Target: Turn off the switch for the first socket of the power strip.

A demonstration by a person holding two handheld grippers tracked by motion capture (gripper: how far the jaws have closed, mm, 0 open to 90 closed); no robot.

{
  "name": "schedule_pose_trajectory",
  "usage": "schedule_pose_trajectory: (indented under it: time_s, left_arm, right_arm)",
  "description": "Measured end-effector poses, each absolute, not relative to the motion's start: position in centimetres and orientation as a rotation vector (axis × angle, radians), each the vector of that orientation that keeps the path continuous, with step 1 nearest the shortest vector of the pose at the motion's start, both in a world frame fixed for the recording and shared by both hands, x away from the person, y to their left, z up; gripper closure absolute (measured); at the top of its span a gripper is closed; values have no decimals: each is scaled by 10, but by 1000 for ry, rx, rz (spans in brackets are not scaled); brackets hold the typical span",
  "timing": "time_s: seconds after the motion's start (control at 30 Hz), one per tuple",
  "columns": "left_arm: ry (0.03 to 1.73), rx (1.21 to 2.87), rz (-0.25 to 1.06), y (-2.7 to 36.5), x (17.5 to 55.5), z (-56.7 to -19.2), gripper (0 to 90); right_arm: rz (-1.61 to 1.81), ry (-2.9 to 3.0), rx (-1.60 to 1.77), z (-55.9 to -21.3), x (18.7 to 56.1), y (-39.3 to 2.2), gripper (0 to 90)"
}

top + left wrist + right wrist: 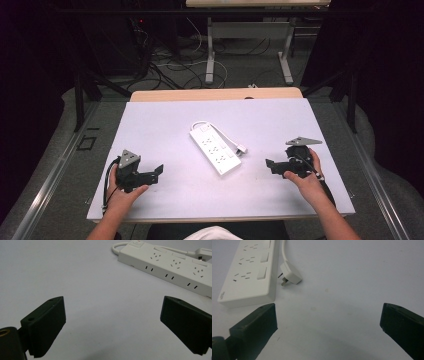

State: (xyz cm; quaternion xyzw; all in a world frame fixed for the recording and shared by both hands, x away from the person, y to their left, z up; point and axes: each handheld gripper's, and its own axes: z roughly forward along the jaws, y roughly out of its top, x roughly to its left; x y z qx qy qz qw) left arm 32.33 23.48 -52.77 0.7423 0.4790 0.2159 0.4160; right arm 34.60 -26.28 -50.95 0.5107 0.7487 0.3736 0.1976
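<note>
A white power strip (pixel 214 148) lies aslant in the middle of the white table top (pixel 160 120), its cord looped along its right side to a white plug (pixel 242 149). The left gripper view has the strip (pixel 172 267) at the upper right, and the right gripper view has it (pixel 249 270) at the upper left with the plug (pixel 290 275) beside it. My left gripper (pixel 159 171) rests at the front left, open and empty, pointing right. At the front right my right gripper (pixel 269 164) points left toward the strip, jaws wide apart, holding nothing.
The table's front edge (pixel 220 218) runs just behind both hands. A wooden strip (pixel 215 94) borders the far side. Beyond it the floor holds tangled cables (pixel 170 65) and the legs of another table (pixel 211 55).
</note>
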Motion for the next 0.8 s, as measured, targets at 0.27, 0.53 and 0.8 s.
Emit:
schedule_pose_trajectory:
  time_s: [0.27,0.53,0.8]
  left_arm:
    - [1206,1867,543,235,324,-528,61]
    - [1205,1875,537,236,324,-528,61]
    - [1203,1874,536,235,325,-528,61]
  right_arm:
    - [1057,2043,1495,-524,347,-276,22]
    - [1042,1984,1567,-532,350,-291,30]
    - [1019,1936,1614,-541,353,-305,32]
